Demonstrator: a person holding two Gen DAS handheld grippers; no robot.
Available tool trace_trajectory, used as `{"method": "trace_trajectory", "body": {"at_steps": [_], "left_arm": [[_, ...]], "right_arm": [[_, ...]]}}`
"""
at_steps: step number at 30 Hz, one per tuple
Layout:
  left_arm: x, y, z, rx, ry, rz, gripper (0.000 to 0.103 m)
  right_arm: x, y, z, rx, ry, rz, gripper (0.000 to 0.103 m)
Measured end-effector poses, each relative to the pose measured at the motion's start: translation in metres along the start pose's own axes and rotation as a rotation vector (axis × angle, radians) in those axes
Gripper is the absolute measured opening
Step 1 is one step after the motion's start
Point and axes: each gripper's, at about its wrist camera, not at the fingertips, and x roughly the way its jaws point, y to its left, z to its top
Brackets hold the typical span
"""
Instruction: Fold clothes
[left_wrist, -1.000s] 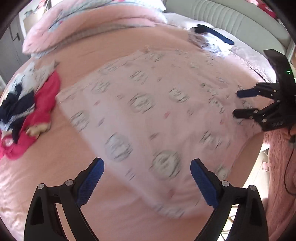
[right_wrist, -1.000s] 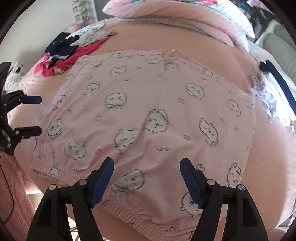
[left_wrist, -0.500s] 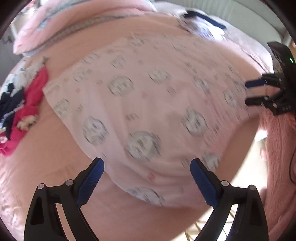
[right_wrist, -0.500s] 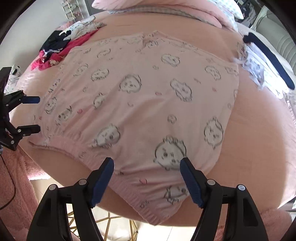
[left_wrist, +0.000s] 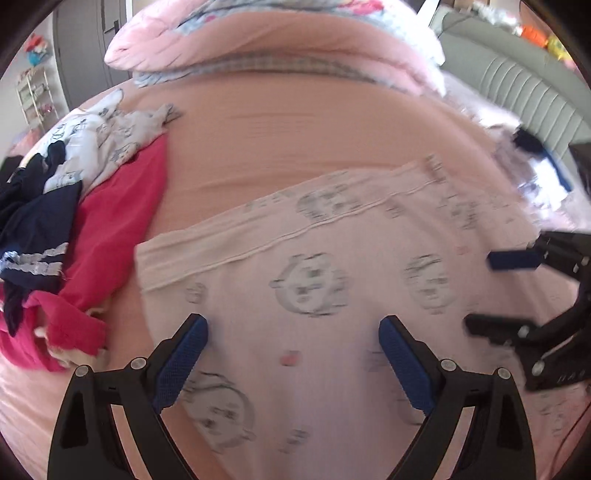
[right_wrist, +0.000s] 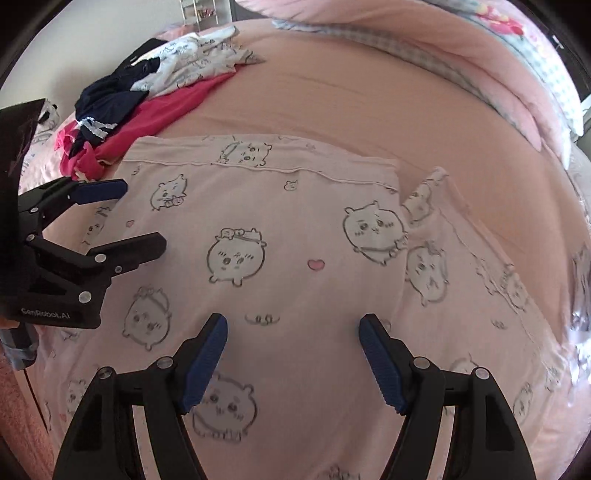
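We hold both grippers over the pink cartoon-print garment (right_wrist: 295, 236), which lies spread flat on the pink bed sheet (right_wrist: 351, 99), its hemmed edge on the side toward the folded quilt (right_wrist: 480, 48). Our right gripper (right_wrist: 291, 354) has its blue-padded jaws wide apart above the cloth, with nothing between them. Our left gripper (left_wrist: 291, 354) is likewise spread wide and empty, hovering over the garment's printed faces; in the right wrist view it sits at the garment's left edge. One flap of the garment (right_wrist: 424, 199) is turned up at its far right corner. Just beyond the garment's far left corner lies a heap of other clothes (right_wrist: 147, 96): a magenta piece, a navy one, and a white printed one.
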Motion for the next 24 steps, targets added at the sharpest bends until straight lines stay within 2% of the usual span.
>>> {"method": "trace_trajectory", "body": {"at_steps": [6,10,12,15,16,17,18,19,20,22,24], "left_arm": [[0.014,0.03,0.015,0.031,0.006,0.039,0.095],[0.024,0.03,0.032,0.059,-0.018,0.069,0.096],[0.025,0.037,0.043,0.011,-0.012,0.057,0.096],[0.007,0.046,0.053,-0.039,-0.061,0.03,0.094],[0.002,0.047,0.054,-0.048,-0.069,0.015,0.089],[-0.001,0.048,0.053,-0.055,-0.065,-0.013,0.077],[0.0,0.049,0.053,-0.055,-0.052,-0.048,0.071],[0.003,0.047,0.052,-0.045,-0.044,-0.061,0.063],[0.008,0.044,0.053,-0.038,-0.034,-0.068,0.056],[0.016,0.039,0.052,-0.044,-0.007,-0.097,0.05],[0.018,0.032,0.052,-0.055,-0.007,-0.118,0.05]], "right_arm": [[0.021,-0.014,0.049,-0.011,-0.031,0.031,0.076],[0.034,-0.018,0.079,-0.006,-0.05,-0.012,0.076],[0.039,-0.018,0.092,0.001,-0.072,-0.033,0.076],[0.031,-0.024,0.103,0.037,-0.112,-0.051,0.075],[0.024,-0.026,0.103,0.049,-0.134,-0.041,0.075],[0.018,-0.029,0.102,0.062,-0.155,-0.029,0.074],[0.011,-0.031,0.102,0.074,-0.176,-0.016,0.069],[0.014,-0.03,0.103,0.069,-0.16,0.005,0.058],[0.017,-0.029,0.105,0.063,-0.142,0.027,0.054],[0.023,-0.027,0.108,0.052,-0.104,0.071,0.042],[0.031,-0.017,0.108,0.022,-0.073,0.077,0.039]]}}
